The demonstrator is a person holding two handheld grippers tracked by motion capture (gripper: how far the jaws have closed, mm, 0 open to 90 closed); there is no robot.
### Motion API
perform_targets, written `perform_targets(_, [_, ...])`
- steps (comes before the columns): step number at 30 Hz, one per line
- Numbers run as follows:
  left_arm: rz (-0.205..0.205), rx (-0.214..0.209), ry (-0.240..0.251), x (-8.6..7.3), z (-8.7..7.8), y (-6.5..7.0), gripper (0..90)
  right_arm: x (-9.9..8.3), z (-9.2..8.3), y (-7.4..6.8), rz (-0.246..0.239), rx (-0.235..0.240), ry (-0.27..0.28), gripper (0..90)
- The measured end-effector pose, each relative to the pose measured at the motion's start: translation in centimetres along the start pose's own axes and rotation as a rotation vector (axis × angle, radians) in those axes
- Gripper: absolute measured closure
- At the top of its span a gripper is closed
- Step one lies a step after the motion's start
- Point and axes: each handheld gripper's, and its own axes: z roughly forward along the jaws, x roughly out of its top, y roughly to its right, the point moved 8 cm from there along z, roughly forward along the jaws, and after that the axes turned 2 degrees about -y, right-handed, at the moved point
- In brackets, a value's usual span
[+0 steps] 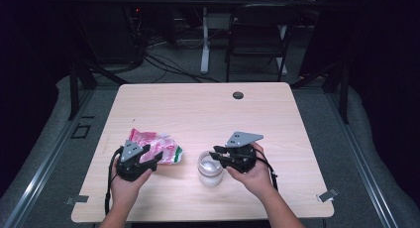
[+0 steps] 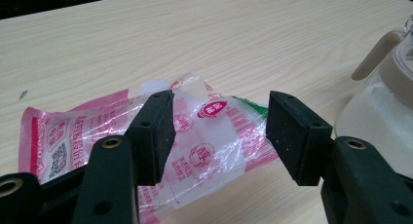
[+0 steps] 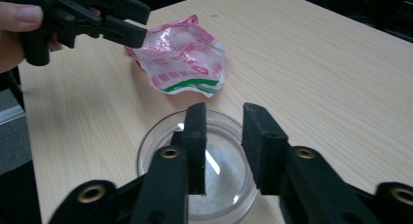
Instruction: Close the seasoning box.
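Your left gripper (image 1: 154, 159) sits near the worktop's front-left part, its jaws spread apart with nothing pinched between them. In the left gripper view the crumpled plastic packet (image 2: 195, 136), clear with pink and red print and a green stripe, lies flat on the worktop just beyond and beneath the gap between the pads; the pads do not press on it. In the high view the packet (image 1: 159, 146) lies left of the worktop's middle, closer to the front edge than the back one, with your left gripper's tips at its near side.

Your right gripper (image 1: 216, 154) hangs over the clear glass jar (image 1: 210, 169), which stands upright on the worktop (image 1: 198, 104) near the middle of the front edge, just right of the packet and apart from it. The right gripper view looks down into the jar's open mouth (image 3: 160, 136), with white powder at its bottom. That gripper's jaws stand partly apart above the mouth; nothing is caught between them, and they do not touch the rim as far as you can see.

A small dark round plug (image 1: 238, 95) sits in the worktop near its back edge.
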Motion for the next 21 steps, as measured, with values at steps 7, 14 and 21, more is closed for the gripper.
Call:
perform_targets(7, [-0.001,-0.012,0.003,0.4,0.7,0.0,44.0,-0.6,-1.1,0.7,0.015,-0.014,0.002,61.3])
perform_targets(14, [-0.001,-0.008,0.001,0.5,1.1,-0.2,44.0,-1.5,-2.5,3.2,0.075,-0.096,0.002,53.6])
perform_targets(21, [-0.016,0.009,0.0,0.4,1.1,-0.9,44.0,-3.2,-2.9,6.2,0.151,-0.2,-0.013,49.7])
